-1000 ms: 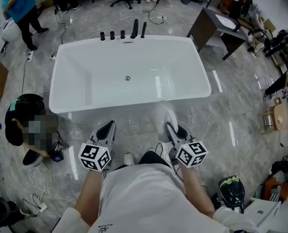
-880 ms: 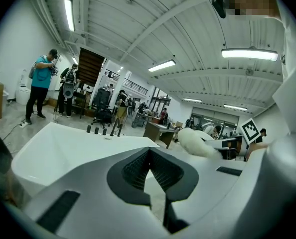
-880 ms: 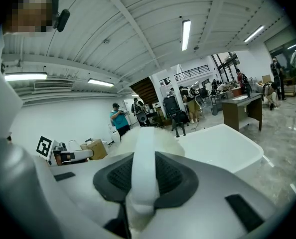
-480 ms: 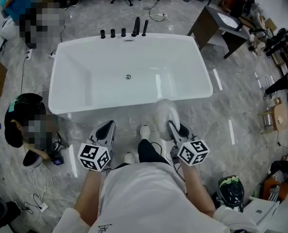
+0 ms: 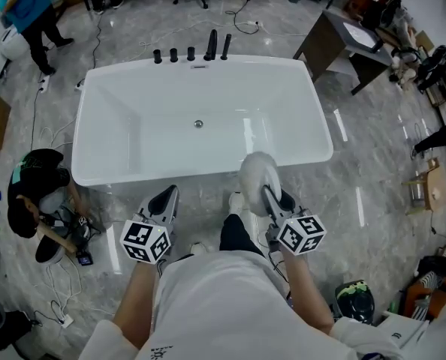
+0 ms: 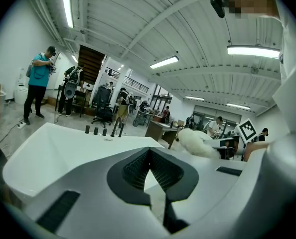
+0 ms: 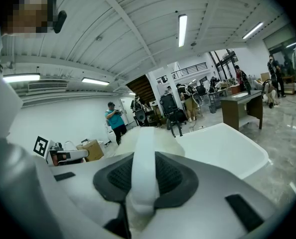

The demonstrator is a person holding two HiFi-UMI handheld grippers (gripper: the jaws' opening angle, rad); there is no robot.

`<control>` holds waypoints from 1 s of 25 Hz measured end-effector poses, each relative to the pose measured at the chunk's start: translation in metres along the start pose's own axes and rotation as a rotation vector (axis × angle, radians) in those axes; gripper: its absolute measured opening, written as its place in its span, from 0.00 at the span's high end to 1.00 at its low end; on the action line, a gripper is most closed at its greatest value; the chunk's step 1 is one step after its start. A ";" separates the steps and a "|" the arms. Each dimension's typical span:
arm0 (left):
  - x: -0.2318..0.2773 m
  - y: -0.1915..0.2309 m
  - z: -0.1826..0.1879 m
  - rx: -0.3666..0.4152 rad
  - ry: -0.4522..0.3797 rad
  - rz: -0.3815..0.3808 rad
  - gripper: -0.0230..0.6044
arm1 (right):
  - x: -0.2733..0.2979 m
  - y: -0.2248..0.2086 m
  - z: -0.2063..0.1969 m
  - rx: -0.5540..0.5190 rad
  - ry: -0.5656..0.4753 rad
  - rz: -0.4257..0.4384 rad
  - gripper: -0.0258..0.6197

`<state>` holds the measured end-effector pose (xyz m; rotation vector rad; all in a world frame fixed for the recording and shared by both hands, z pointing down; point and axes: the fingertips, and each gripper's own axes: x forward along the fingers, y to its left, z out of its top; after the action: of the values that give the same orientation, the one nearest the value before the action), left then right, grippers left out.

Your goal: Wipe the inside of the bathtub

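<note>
left gripper (image 5: 165, 199) is pressed together, empty. right gripper (image 5: 267, 194) pinches the mitt (image 5: 256, 172) by its white band, just short of the tub (image 5: 125, 172) rim ahead. best to hold that pinch firm, reach over the rim, lay the fluff flat on the near wall, then sweep toward the drain (image 5: 198, 124).

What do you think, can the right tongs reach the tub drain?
Probably yes: the right tongs, shut on the white pad, hover at the near rim of the bathtub; nothing lies between them and the drain.
</note>
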<state>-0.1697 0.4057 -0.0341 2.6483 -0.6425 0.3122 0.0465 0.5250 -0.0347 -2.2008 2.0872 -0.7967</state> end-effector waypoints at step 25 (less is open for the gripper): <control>0.269 -0.029 0.070 0.006 0.072 0.064 0.96 | 0.152 -0.221 0.092 0.012 0.132 0.150 0.81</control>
<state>0.0867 0.2950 -0.0249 2.6124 -0.7052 0.4270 0.2836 0.3768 0.0143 -2.0077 2.2673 -0.9617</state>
